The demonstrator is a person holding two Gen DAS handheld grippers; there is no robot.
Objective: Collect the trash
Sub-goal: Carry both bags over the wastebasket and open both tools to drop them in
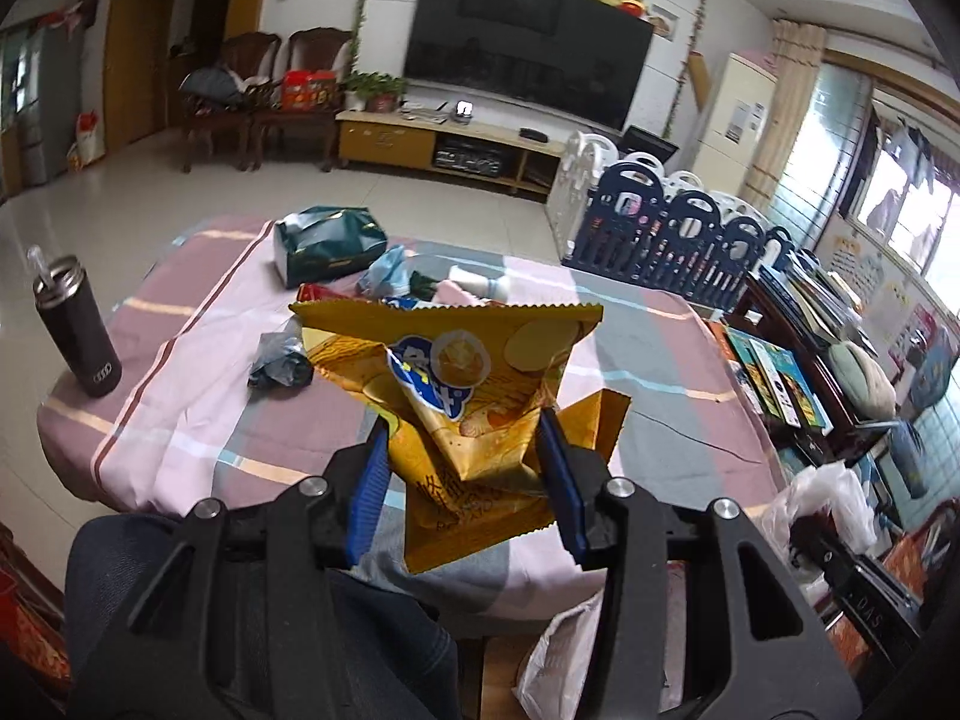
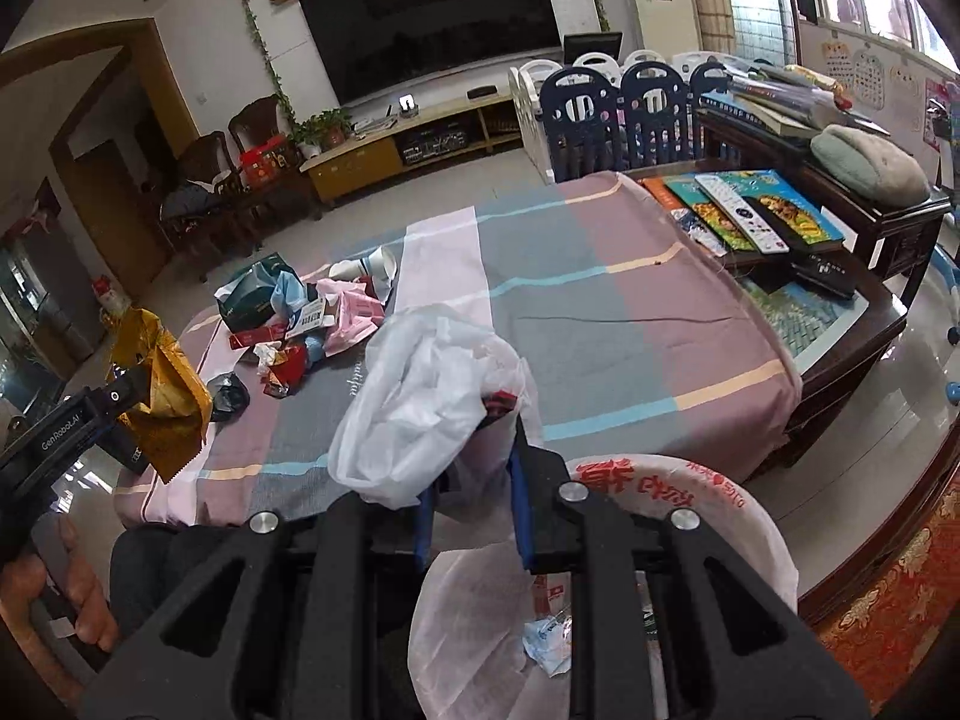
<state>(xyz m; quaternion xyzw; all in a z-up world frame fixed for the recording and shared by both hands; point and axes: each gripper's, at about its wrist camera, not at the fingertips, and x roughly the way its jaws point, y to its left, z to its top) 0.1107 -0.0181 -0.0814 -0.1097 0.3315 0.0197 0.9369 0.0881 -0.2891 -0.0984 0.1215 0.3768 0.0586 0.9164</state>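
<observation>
My left gripper (image 1: 462,438) is shut on a crumpled yellow chip bag (image 1: 462,372) and holds it above the near edge of the cloth-covered table (image 1: 180,372). The right wrist view shows that bag (image 2: 165,402) in the left gripper (image 2: 129,393) at the far left. My right gripper (image 2: 474,468) is shut on the rim of a white plastic trash bag (image 2: 420,402), which hangs open below (image 2: 480,618) with some scraps inside. A pile of wrappers, cartons and paper (image 2: 312,324) lies on the table's left part.
A dark tumbler (image 1: 75,324) stands at the table's left edge. A green tissue pack (image 1: 327,243) and a dark crumpled bag (image 1: 279,363) lie on the cloth. Books and a remote (image 2: 744,216) sit on a wooden side table at right. A playpen fence (image 2: 618,114) stands behind.
</observation>
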